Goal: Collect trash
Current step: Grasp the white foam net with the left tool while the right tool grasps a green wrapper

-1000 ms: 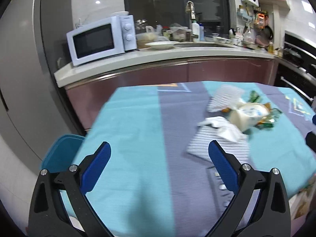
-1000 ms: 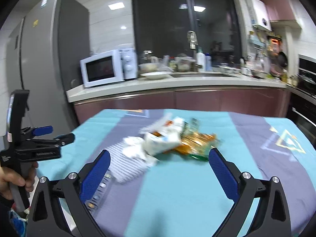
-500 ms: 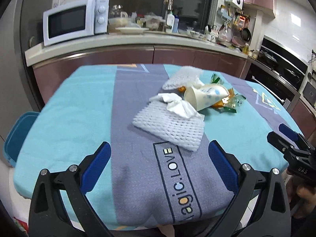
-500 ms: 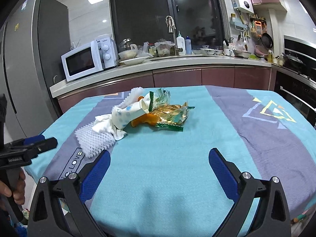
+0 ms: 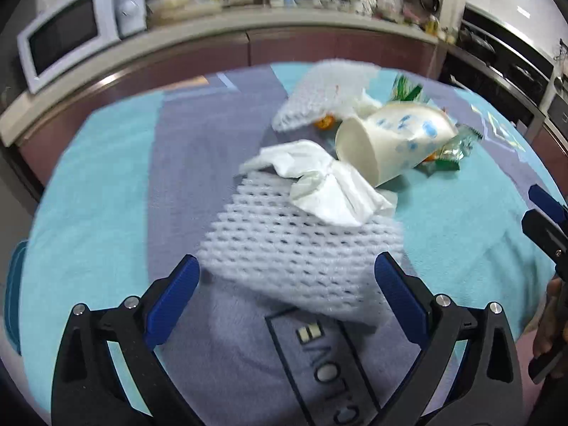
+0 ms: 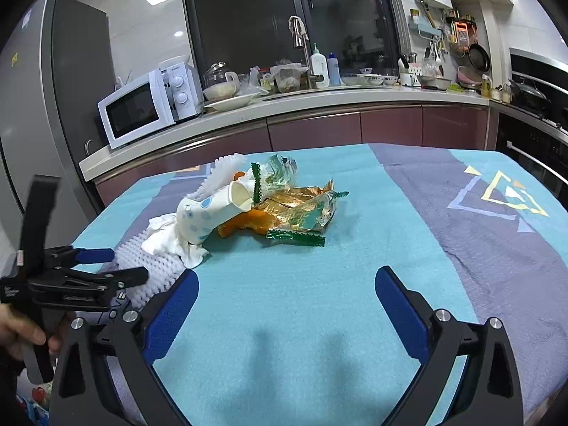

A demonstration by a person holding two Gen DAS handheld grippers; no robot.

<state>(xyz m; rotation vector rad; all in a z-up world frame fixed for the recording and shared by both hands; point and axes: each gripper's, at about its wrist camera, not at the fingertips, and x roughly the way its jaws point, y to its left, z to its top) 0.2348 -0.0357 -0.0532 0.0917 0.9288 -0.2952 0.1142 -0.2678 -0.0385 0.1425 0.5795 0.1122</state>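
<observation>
A kitchen at night, with a microwave (image 6: 149,110) on the counter and a table (image 6: 355,284) under a teal and grey cloth in front of it. The left gripper (image 5: 285,284) has closed in on the trash pile over the last second: its blue fingers (image 5: 170,293) are spread wide and empty, and now straddle the near edge of the white foam net (image 5: 298,245), which half a second ago lay well ahead of them. Just beyond, a crumpled tissue (image 5: 326,184) rests on the net, touching the tipped paper cup (image 5: 394,145); behind that lie snack wrappers (image 6: 301,209). The right gripper (image 6: 285,294) hangs open too, over bare cloth, apart from the pile. Nothing is collected yet, but the left side looks lined up to pinch the net first
</observation>
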